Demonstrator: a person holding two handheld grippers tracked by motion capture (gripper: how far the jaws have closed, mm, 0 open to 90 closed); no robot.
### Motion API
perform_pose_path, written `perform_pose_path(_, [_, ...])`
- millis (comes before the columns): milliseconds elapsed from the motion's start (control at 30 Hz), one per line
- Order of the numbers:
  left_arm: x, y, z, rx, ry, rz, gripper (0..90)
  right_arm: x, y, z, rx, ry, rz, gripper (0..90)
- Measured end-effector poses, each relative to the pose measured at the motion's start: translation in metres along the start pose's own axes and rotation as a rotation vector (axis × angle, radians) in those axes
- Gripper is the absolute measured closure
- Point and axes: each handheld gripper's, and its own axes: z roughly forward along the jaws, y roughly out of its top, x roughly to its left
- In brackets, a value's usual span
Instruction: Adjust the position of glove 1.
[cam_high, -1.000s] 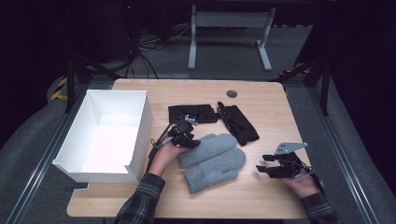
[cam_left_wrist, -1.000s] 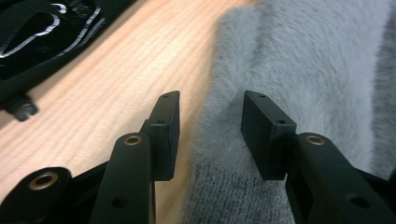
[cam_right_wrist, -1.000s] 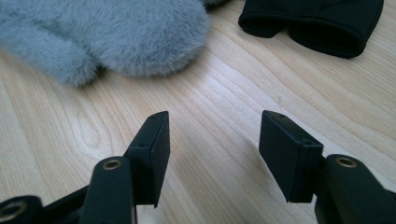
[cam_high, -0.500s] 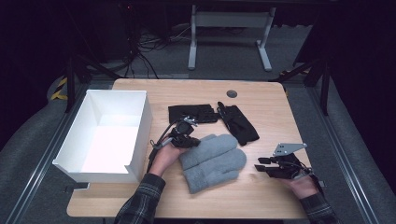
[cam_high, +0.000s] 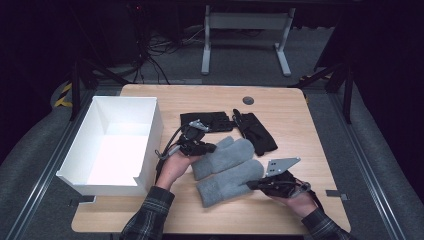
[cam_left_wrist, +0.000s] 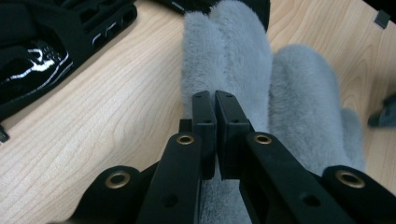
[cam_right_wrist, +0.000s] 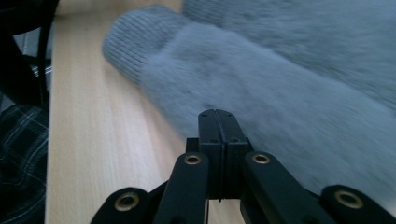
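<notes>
Two grey fleece mittens lie side by side at centre of the high view, on the wooden table (cam_high: 300, 115): the upper mitten (cam_high: 222, 156) and the lower mitten (cam_high: 230, 181), edges touching. The left gripper (cam_high: 209, 148) sits at the left edge of the upper mitten; in the left gripper view its jaws have just closed to near-touching over grey pile, w/ only a thin slit between the pads. Whether any fleece is actually pinched I can't tell, as the pads look almost bare. The right gripper (cam_high: 254, 185) is at the right side of the lower mitten, centre-right of the frame; in the right gripper view (cam_right_wrist: 218, 122) its jaws have just closed fully, pad to pad, tips at the mitten's edge near the ribbed cuff (cam_right_wrist: 128, 44), and nothing shows between them. Risks, as I judge them: both grips are shallow at best, so a lift toward the white box (cam_high: 150, 130) at left of the frame could leave a mitten on the table or drop it partway, since the pile is slippery and compresses. If only a tuft is caught, it may tear free. The mittens touch, so dragging one may pull the other askew. The black gloves (cam_high: 255, 131) in the upper middle lie just beside the upper mitten, and a sideways sweep could snag them. The left cable (cam_high: 167, 146) trails near the box wall and could catch it.
</notes>
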Motion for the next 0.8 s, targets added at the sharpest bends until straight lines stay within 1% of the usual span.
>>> perform_pose_path(33, [-0.001,0.0,-0.001,-0.003,-0.001,0.004,88.0,0.003,0.002,0.004,0.004,0.008,-0.009,90.0])
perform_pose_path(67, [-0.001,0.0,-0.001,-0.003,-0.001,0.004,88.0,0.003,0.002,0.004,0.004,0.008,-0.009,90.0])
perform_pose_path(100, [-0.003,0.001,-0.004,-0.012,0.005,0.008,87.9,0.01,0.007,0.012,0.01,0.02,-0.024,90.0])
perform_pose_path(167, [-0.004,0.001,-0.006,-0.012,0.006,0.011,88.0,0.011,0.009,0.014,0.009,0.018,-0.031,90.0])
perform_pose_path(200, [-0.005,0.002,-0.007,-0.017,0.007,0.015,88.0,0.012,0.012,0.017,0.0,0.005,-0.034,90.0])
perform_pose_path(233, [-0.005,0.002,-0.008,-0.016,0.009,0.018,88.0,0.009,0.017,0.018,-0.023,-0.012,-0.027,90.0])
perform_pose_path(300, [-0.006,0.002,-0.009,-0.02,0.011,0.017,88.0,0.004,0.024,0.019,-0.049,-0.031,-0.013,90.0])
perform_pose_path(367, [-0.007,0.002,-0.01,-0.023,0.01,0.019,88.0,-0.002,0.032,0.024,-0.056,-0.049,-0.005,90.0])
perform_pose_path(467, [-0.008,0.003,-0.014,-0.033,0.013,0.02,88.1,-0.009,0.035,0.034,-0.038,-0.068,0.005,90.0])
perform_pose_path(600, [-0.011,0.004,-0.02,-0.049,0.011,0.026,88.2,-0.015,0.033,0.048,0.01,-0.091,0.019,90.0])
perform_pose_path(700, [-0.014,0.005,-0.024,-0.055,0.004,0.032,88.2,-0.018,0.032,0.058,0.032,-0.105,0.026,90.0])
perform_pose_path(800, [-0.018,0.005,-0.028,-0.071,0.001,0.039,88.2,-0.021,0.032,0.064,0.037,-0.122,0.03,90.0])
